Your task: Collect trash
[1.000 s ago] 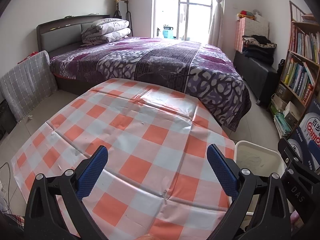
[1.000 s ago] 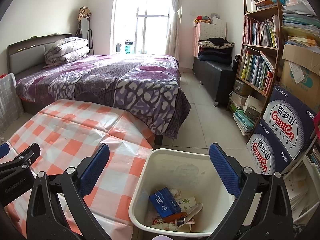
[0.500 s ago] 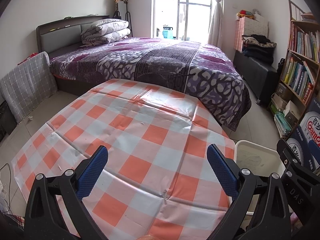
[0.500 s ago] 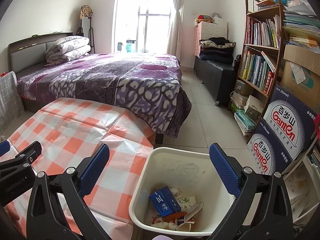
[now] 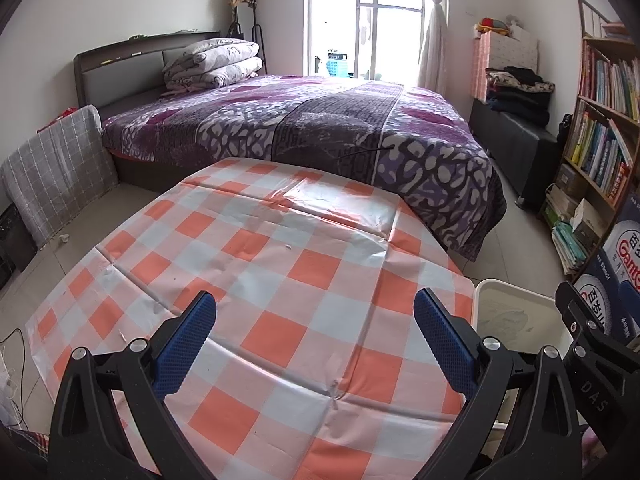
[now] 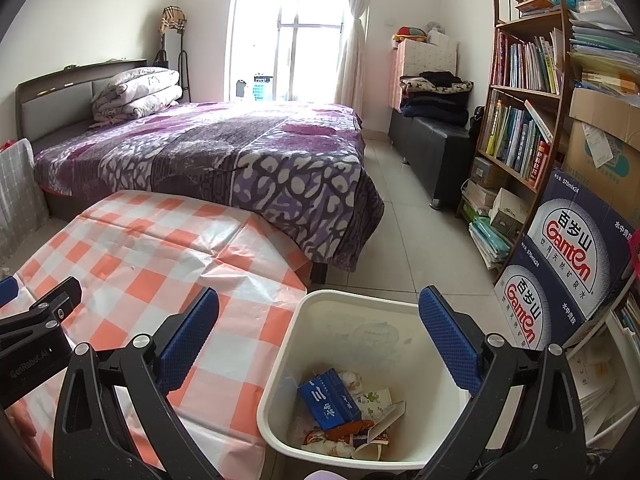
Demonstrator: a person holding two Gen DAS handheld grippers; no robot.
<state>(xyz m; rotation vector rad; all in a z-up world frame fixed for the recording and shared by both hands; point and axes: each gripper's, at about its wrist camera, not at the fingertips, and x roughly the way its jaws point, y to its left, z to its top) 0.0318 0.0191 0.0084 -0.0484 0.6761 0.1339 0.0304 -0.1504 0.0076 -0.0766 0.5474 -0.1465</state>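
Hovering right tool (image 6: 319, 312) wide apart, empty, over bin (image 6: 280, 384) | left tool (image 5: 315, 314) wide apart, empty, over table (image 5: 280, 264)

Daylight enters through the window (image 5: 360, 20) at the far wall and makes the room bright; the glass itself is overexposed, almost pure white in both views; the light falls on the bed cover (image 6: 240, 148) near the window and washes out its colour there; the plastic tablecloth (image 5: 280, 280) shows a pale glare patch at its far edge; shadows are soft and weak; straight lines bend strongly toward the edges, and the corners are black; both pictures are sharp, without motion blur.
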